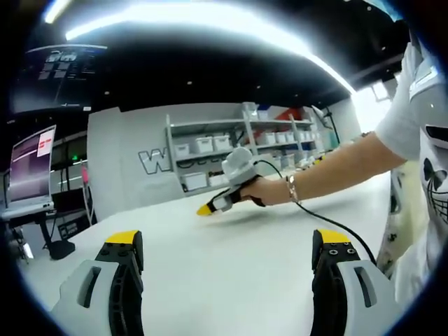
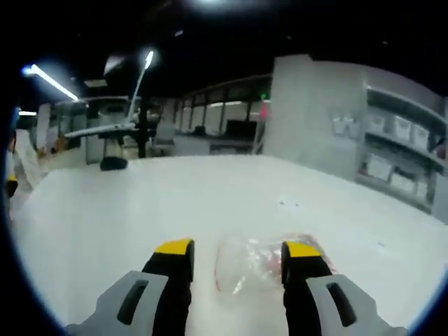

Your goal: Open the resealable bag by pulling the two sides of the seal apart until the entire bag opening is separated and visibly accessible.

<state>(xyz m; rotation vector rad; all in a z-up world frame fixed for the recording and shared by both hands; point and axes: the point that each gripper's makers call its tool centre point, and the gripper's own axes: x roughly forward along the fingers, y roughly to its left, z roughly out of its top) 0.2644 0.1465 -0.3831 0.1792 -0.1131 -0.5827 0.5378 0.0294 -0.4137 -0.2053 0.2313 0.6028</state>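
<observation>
Big room with a dark ceiling, long bright lights, and a wide white table [image 1: 231, 259].

Left gripper view: left gripper [image 1: 227, 245] low in the frame, jaws wide apart, nothing between them. Yellow tips at lower left and lower right. Past them, bare white tabletop. Near the middle, the right gripper [image 1: 206, 208] in a person's hand [image 1: 262, 190], yellow tip close to the table, too small to tell open or closed. Black cable [image 1: 329, 220] running from it toward the lower right. Grey shelves [image 1: 238, 143] with white boxes behind, upper middle. Screen [image 1: 31, 168] at the left edge.

Right gripper view: right gripper [image 2: 236, 250] at the bottom, jaws apart, not squeezing anything. Clear resealable bag [image 2: 255, 266] flat on the table between the jaws, near the right one, something reddish inside. Cannot tell if the seal is open. More white table beyond. Grey wall [image 2: 311, 112] and shelves with boxes on the right side. Dark lamp stand [image 2: 115, 150] at the upper left.
</observation>
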